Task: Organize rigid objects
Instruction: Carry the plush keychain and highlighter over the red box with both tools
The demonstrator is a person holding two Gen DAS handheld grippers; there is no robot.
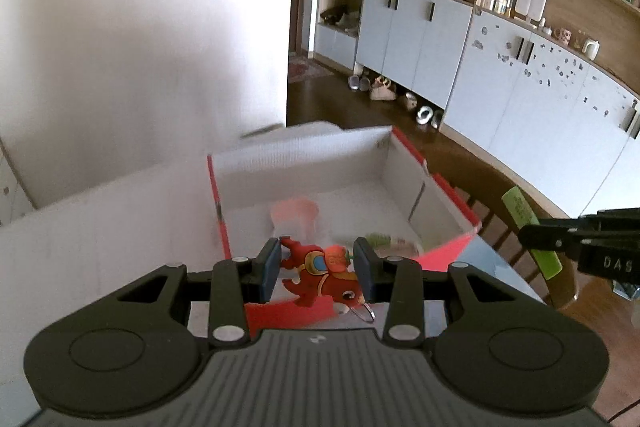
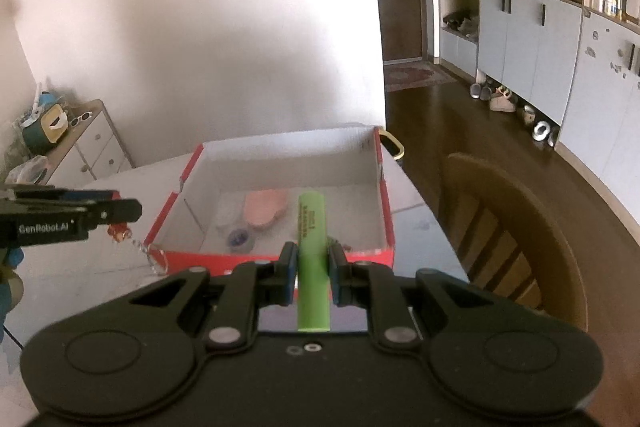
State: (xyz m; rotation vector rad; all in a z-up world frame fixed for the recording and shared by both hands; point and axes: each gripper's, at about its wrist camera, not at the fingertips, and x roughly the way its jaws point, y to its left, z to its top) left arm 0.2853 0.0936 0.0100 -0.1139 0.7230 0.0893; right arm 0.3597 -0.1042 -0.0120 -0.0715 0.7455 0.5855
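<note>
White tabletop [image 2: 96, 267] fills the lower left of the right wrist view, and on it, at centre frame, sits a red cardboard box [image 2: 280, 261] with a pale corrugated lining. Inside lie a pink foot-shaped piece [image 2: 265, 209], a small round purple-topped item [image 2: 239, 238] (too blurred to identify) and something greenish, half hidden. Centre bottom, the right gripper [image 2: 313, 265] is clamped on a smooth green cylinder [image 2: 313, 267]. The left gripper [image 1: 317, 269] pinches a glossy red animal keychain [image 1: 320, 277] over the box's near edge, its metal ring [image 1: 364, 313] dangling.
</note>
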